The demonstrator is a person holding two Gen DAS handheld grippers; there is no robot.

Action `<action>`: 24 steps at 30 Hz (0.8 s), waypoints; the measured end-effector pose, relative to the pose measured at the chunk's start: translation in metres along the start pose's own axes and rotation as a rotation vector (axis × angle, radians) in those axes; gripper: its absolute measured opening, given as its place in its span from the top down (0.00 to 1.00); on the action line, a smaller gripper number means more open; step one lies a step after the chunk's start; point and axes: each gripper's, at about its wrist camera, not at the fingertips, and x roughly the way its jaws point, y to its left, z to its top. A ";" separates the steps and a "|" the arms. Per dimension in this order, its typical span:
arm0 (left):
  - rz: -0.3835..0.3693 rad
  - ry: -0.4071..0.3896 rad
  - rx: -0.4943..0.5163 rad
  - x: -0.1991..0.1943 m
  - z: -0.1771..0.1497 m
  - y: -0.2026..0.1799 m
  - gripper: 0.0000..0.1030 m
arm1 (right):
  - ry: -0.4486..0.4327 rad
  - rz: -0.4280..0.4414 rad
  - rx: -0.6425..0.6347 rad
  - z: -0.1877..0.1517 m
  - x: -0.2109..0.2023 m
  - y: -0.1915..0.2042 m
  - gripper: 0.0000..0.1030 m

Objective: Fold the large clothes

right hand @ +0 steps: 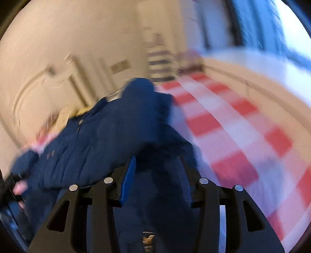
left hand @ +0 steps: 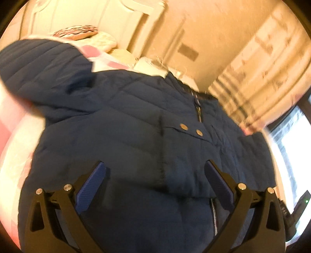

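Lying spread over a bed with a red-and-white checked cover (right hand: 229, 124), the navy puffer jacket (left hand: 120, 120) is front side up, its zip and two metal snaps (left hand: 191, 130) facing the left wrist camera and its hood or upper part bunched toward the headboard (left hand: 120, 17). The left gripper (left hand: 155, 171) hovers over the lower front of the jacket with its blue pads spread wide apart and nothing clamped between them. The right gripper (right hand: 155, 179) sits at the jacket's edge nearest the checked cover; its pads stand partly apart with dark fabric showing between them, but the picture is heavily blurred and I cannot tell whether the pads press on the cloth or merely straddle it.

The step in hand looks like taking hold of the hem or side edges to begin a fold. To do it well, each gripper should bite a full thickness of the quilted shell, not just the slippery outer layer, close to a seam or the zip edge where the padding is thinner. Both holds ought to be level with each other so the fold line runs straight. Puffy filling tends to spring back, so the folded part will probably want pressing flat. Lifting slowly should keep the sleeve (left hand: 33, 64) from dragging and twisting underneath.
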 end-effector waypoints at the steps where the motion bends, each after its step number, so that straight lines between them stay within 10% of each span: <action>1: 0.023 0.036 0.020 0.012 0.002 -0.010 0.02 | 0.004 0.012 0.026 0.001 0.002 -0.005 0.58; 3: 0.046 0.082 0.065 0.033 0.002 -0.028 0.14 | -0.009 0.022 0.029 0.001 0.001 -0.003 0.58; 7: 0.144 0.058 0.238 0.039 -0.002 -0.065 0.72 | -0.014 0.034 0.019 -0.001 0.003 -0.004 0.56; 10: 0.148 -0.002 0.286 0.015 0.010 -0.078 0.87 | -0.001 0.039 0.043 -0.001 0.005 -0.008 0.56; 17: 0.145 -0.169 0.200 -0.065 0.066 -0.051 0.89 | 0.003 0.042 0.044 -0.002 0.004 -0.007 0.55; 21: 0.203 -0.117 0.205 -0.058 0.072 -0.023 0.86 | 0.004 0.042 0.044 -0.002 0.004 -0.007 0.55; 23: 0.195 -0.042 0.238 -0.039 0.065 -0.012 0.56 | 0.005 0.042 0.044 -0.002 0.005 -0.007 0.55; 24: 0.189 -0.036 0.263 -0.032 0.058 -0.008 0.25 | 0.005 0.040 0.044 -0.002 0.005 -0.007 0.55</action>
